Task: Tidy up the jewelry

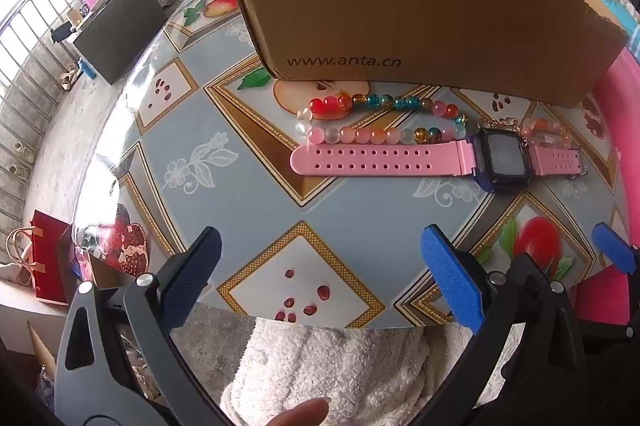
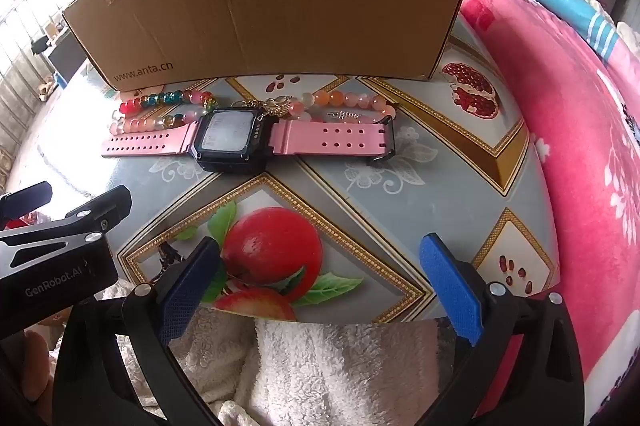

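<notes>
Watch point(image 2: 230, 140) lay flat and face up on the worktop point(image 2: 400, 210), pink strap stretched out left and right, just in front of the cardboard box point(image 2: 272, 6). Multicoloured bead bracelet point(image 1: 380, 118) lay between the watch and the box on the left side, touching the long strap end. A second bracelet of pink and orange beads point(image 2: 352, 100) lay on the right side behind the short strap end, with a small gold charm point(image 2: 276, 106) near the watch case; could not tell whether the charm belonged to either bracelet.

Handling, judged: watch the heaviest piece, with a rigid case, glass face likely slick, and a soft, bendy strap. Best hold looked to be across the case edges or across the strap close to the case. Bracelets light and floppy, with round, glossy beads that could roll or slip out of a pinch; best taken across one run of beads.

Count: one watch, two bead bracelets, one box, open-topped with a torn rim.

Left tongs point(image 1: 320, 274) released, spread wide, nothing between them, above the near edge of the worktop. Right tongs point(image 2: 320, 274) likewise released and empty, beside the left ones. Both well short of the jewelry. White fleecy fabric point(image 2: 340, 366) showed below the worktop edge; pink bedding point(image 2: 560, 106) lay to the right.
</notes>
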